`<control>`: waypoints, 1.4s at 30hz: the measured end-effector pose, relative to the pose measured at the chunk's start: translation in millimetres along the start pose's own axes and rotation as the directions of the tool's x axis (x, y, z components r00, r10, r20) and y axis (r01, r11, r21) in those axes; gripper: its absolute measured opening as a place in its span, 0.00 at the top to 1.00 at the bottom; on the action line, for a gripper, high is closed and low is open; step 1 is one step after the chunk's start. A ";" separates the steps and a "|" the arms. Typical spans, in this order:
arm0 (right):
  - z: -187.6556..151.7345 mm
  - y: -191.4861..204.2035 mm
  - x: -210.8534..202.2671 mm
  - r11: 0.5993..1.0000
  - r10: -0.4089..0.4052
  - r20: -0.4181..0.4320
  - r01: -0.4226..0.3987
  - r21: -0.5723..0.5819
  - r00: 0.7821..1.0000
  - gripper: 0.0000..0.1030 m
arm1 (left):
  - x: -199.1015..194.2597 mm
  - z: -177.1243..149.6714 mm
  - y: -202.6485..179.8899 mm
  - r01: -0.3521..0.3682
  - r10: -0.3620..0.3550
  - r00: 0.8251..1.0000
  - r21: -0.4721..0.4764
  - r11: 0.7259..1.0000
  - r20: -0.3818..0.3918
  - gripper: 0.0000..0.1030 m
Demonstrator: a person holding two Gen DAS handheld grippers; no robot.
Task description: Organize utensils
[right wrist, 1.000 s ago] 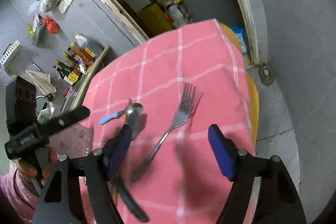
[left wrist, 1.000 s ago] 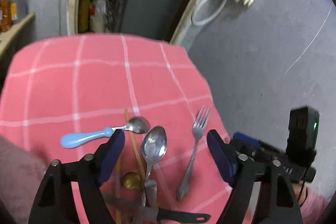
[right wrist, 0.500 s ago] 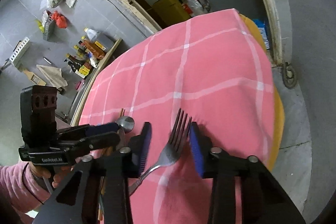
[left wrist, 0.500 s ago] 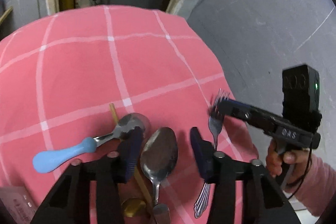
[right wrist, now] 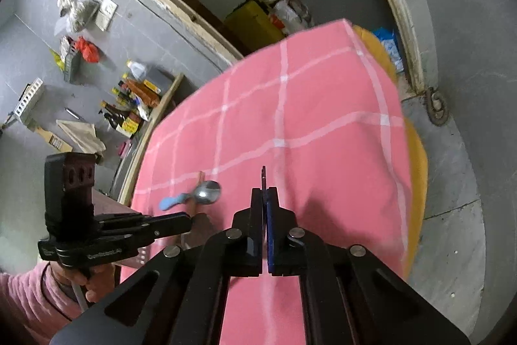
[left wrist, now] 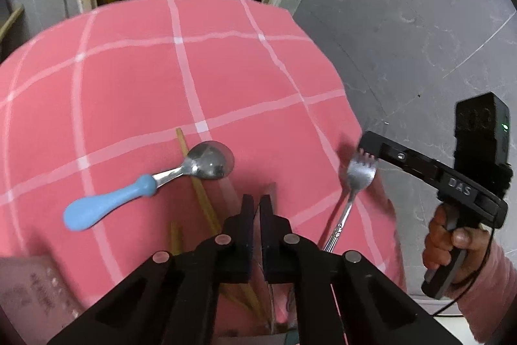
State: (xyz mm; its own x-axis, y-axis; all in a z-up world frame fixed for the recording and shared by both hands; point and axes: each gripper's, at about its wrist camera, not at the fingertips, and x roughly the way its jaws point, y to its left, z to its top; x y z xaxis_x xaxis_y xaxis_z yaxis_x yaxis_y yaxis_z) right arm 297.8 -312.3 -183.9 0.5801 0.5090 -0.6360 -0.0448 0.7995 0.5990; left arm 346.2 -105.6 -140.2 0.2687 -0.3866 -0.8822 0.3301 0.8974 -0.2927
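- Fork (left wrist: 360, 172): gripped by its tines in the right gripper (right wrist: 265, 194), whose jaws have just been closing and are now pressed together on it; the tines are seen edge-on, poking out past the fingertips; the handle is slanted down toward the frame of the left gripper (left wrist: 257, 204), above the table's right edge
- Left gripper: its jaws have likewise just been closing and are drawn to a narrow slit; a thin blurred sliver is seen in the slit, but what it is cannot be told
- Blue-handled spoon (left wrist: 145, 193): laid on the tablecloth just left of the left gripper's tips; its bowl is rested across a wooden chopstick (left wrist: 197, 183)
- Pink checked tablecloth (left wrist: 161, 80): spread over the whole table
- Right hand (left wrist: 452, 244): wrapped round the right gripper's grip, with a pink sleeve behind it
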 end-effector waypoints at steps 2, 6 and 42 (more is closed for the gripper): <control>-3.9 10.0 -13.1 1.000 -0.011 0.019 0.012 -0.015 1.000 0.98 | -10.2 -6.9 -1.3 0.013 -0.013 1.000 -0.008 1.000 0.018 0.97; -13.1 19.9 -28.7 0.999 -0.027 0.029 0.028 -0.023 0.999 0.98 | -16.8 -21.6 -2.6 0.022 -0.022 1.000 -0.006 1.000 0.009 0.98; 33.1 265.7 -136.0 0.902 0.101 0.411 0.091 -0.422 0.906 0.98 | -298.8 -58.2 57.0 -0.148 0.221 0.779 -0.171 0.974 0.587 0.99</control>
State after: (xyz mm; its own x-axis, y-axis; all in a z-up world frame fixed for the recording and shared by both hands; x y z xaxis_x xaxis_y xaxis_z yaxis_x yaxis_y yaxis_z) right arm 233.9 -179.7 77.8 0.8555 0.4107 -0.3153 -0.3309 0.9020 0.2771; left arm 232.1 73.4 85.3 0.8134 -0.2272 -0.5355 0.1273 0.9678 -0.2173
